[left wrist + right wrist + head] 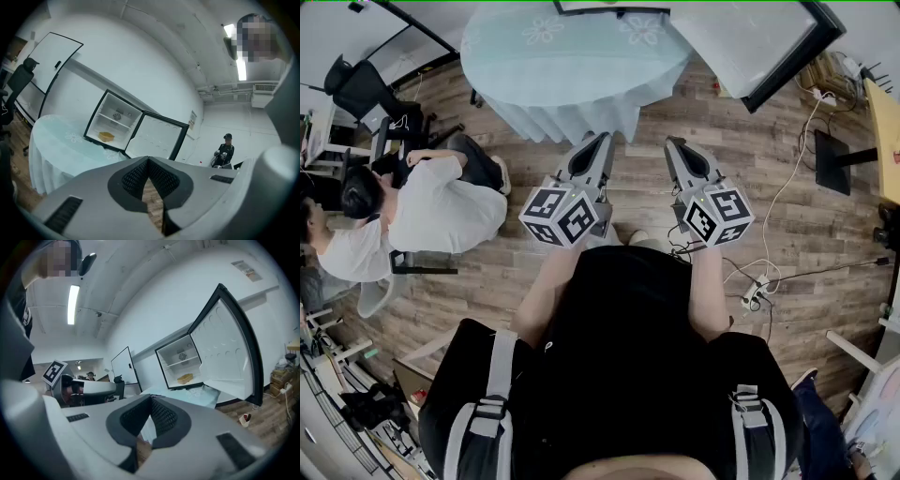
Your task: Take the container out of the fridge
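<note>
Jaws on left gripper and right gripper are sitting closed, empty; the far container is looking light, rigid: pinch its rim.

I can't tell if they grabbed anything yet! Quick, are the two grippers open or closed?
Left gripper: jaws closed, holding nothing.
Right gripper: jaws closed, holding nothing.

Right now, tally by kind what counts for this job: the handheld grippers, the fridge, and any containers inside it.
Grey two-jaw grippers, shut and empty: 2, left gripper and right gripper
Small white fridge, door open: 1
Shallow yellow container, below the fridge shelf: 1
Total: 4
</note>
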### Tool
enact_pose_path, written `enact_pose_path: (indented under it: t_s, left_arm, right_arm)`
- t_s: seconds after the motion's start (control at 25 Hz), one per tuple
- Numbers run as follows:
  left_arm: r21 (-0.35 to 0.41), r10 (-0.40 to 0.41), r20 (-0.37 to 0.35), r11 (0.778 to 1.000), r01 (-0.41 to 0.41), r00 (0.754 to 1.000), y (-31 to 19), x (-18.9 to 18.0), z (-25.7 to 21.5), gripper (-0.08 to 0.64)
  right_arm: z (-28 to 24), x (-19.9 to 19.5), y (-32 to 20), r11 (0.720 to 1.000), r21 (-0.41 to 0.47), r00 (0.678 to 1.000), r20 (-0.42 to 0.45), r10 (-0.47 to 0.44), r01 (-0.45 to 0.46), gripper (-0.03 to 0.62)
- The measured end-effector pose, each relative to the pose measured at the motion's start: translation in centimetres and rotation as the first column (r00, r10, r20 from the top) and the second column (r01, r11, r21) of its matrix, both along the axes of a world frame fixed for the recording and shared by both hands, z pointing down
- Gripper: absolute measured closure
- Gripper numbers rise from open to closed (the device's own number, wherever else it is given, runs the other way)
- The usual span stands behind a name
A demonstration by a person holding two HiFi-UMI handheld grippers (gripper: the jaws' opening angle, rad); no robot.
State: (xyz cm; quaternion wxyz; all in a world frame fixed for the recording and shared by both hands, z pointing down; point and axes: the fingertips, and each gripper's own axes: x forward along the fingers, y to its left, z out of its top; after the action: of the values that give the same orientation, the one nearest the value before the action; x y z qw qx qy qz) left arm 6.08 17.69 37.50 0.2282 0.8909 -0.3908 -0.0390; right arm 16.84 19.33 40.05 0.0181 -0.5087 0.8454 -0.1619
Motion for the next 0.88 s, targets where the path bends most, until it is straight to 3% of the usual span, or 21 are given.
enact_pose_path:
  t_s: [0.6,0.88]
  left_arm:
    - [-0.012,0.004,0.032,1.0,-0.004,0.999,0.3,-0.1,0.1,0.56]
    - [-0.015,0.016,0.019,1.0,-0.016,1.0,0.3,1.0,0.3,0.56]
  right_arm:
    - [0.0,1.0,0.2,1.0,-0.001,0.999,0.04,0.029,-0.029,0.586]
    - [0.5,1.9,0.4,0.999,-0.025,0.999,0.016,0.032,-0.032,0.586]
